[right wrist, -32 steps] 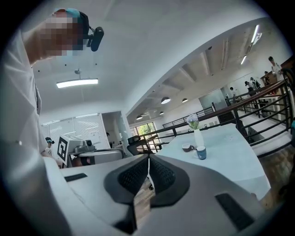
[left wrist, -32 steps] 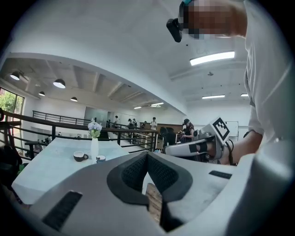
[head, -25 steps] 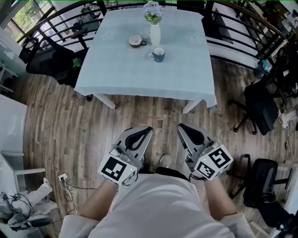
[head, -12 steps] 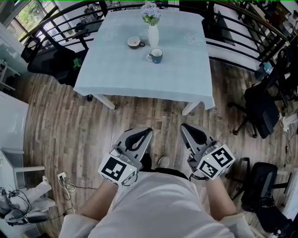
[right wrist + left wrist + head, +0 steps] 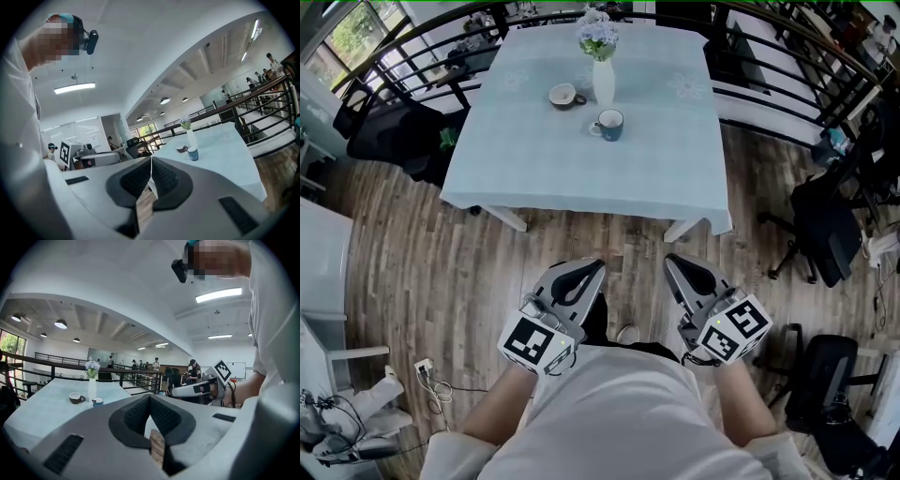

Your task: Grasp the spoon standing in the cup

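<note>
Blue cup (image 5: 608, 125) sits just in front of the vase (image 5: 603, 80), on the person's side. Honestly the spoon's too tiny to make out, presumably upright in it. Left gripper (image 5: 595, 265) and right gripper (image 5: 670, 260) are both well short of the vase, cup straight ahead, left lined up slightly better. Both have jaws fully closed on nothing, so whichever goes needs opening first.
</note>
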The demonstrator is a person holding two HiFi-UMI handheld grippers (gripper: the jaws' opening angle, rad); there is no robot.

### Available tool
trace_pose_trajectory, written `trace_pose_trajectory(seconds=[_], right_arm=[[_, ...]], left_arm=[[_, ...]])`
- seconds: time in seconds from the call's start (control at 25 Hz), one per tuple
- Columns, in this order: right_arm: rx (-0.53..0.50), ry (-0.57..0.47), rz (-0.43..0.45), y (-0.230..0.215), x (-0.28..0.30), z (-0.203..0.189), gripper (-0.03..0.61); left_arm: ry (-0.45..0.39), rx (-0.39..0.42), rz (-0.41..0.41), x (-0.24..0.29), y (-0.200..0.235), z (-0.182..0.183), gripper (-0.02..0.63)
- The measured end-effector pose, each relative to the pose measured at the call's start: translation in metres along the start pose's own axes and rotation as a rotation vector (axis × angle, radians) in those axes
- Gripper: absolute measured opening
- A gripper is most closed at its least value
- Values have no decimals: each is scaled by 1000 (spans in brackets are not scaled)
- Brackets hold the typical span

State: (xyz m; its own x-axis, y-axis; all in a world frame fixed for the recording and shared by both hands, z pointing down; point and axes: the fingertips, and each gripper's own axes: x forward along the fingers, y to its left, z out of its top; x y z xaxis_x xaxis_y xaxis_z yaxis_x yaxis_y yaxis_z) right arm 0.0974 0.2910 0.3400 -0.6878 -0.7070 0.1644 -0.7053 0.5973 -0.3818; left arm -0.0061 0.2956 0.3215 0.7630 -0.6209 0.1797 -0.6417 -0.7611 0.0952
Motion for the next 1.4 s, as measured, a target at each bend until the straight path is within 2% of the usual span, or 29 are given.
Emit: trace_pose_trajectory(seconds=[0.56,1.12,1.4], right_arm=[[40,56,0,-49,124,15,22],[58,96,-59,-95,233,45,21],[66,103,-90,-115,286,62,21]], left_arm=[[32,-55,-17,57,122,-9,5],[65,-100,-66,107,237,-4,5],[78,-90,-106,129,291,2,5]])
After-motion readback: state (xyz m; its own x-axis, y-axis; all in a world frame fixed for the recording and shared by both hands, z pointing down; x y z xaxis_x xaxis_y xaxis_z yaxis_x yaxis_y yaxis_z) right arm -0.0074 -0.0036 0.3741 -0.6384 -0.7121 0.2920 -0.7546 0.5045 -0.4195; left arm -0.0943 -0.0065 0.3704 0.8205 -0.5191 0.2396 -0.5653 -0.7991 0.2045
